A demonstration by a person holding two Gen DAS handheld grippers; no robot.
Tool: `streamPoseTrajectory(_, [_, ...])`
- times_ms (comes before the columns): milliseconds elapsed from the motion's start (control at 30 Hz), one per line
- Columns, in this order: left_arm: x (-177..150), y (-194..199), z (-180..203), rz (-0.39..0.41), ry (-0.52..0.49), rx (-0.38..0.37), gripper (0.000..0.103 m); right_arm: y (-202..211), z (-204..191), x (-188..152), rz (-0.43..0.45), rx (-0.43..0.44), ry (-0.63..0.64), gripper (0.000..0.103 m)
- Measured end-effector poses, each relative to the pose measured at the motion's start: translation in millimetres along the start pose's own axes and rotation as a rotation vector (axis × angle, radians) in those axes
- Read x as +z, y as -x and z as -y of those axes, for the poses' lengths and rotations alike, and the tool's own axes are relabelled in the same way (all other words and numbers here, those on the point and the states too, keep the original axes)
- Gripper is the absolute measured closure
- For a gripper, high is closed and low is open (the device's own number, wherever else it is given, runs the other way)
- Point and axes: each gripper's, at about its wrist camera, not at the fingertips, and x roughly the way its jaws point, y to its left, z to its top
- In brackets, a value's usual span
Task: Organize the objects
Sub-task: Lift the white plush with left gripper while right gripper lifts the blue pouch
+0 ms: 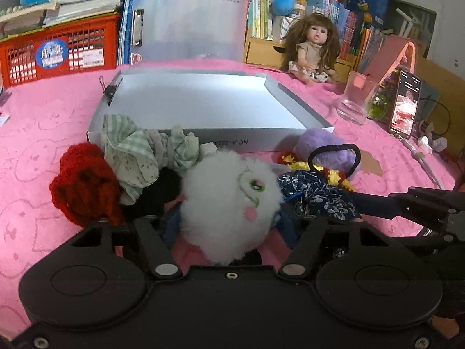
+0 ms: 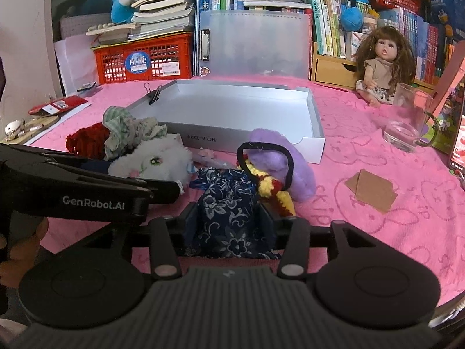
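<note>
A pile of soft items lies on the pink cloth in front of a shallow white box (image 1: 203,133) (image 2: 315,142). My left gripper (image 1: 229,218) has its jaws around a white fluffy pompom (image 1: 229,200) (image 2: 151,163), shut on it. My right gripper (image 2: 229,221) is shut on a navy floral fabric pouch (image 2: 232,212) (image 1: 316,197). Beside them lie a red knitted piece (image 1: 81,186) (image 2: 84,139), a green checked scrunchie (image 1: 136,151) (image 2: 128,131), a purple plush (image 1: 322,148) (image 2: 279,160) with a black hair band (image 2: 261,145), and a yellow-red knitted piece (image 2: 273,189).
A glass mug (image 2: 407,122) (image 1: 357,99), a phone (image 1: 405,104) and a doll (image 2: 377,64) (image 1: 314,46) stand at right. A brown card (image 2: 372,192) lies on the cloth. A red crate (image 2: 145,61), a clipboard folder (image 2: 252,43) and books line the back.
</note>
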Motion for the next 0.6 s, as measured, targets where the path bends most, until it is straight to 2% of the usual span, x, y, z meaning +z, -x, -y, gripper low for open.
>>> streamPoseTrajectory(233, [0,5,2,0.017,0.003,0.003,0.044,1,2,0,0.007,0.001,-0.013,0.047])
streamPoseTrajectory(267, [0,7,2,0.023,0.002,0.004,0.044,2,2,-1,0.011,0.000,-0.014,0.041])
streamPoseTrajectory(400, [1,10,2,0.033,0.000,0.010,0.044,0,5,0,0.020,-0.018,-0.035,0.030])
streamPoseTrajectory(600, [2,13,0,0.040,0.008,0.009,0.044,-6,7,0,0.004,-0.021,-0.053,0.028])
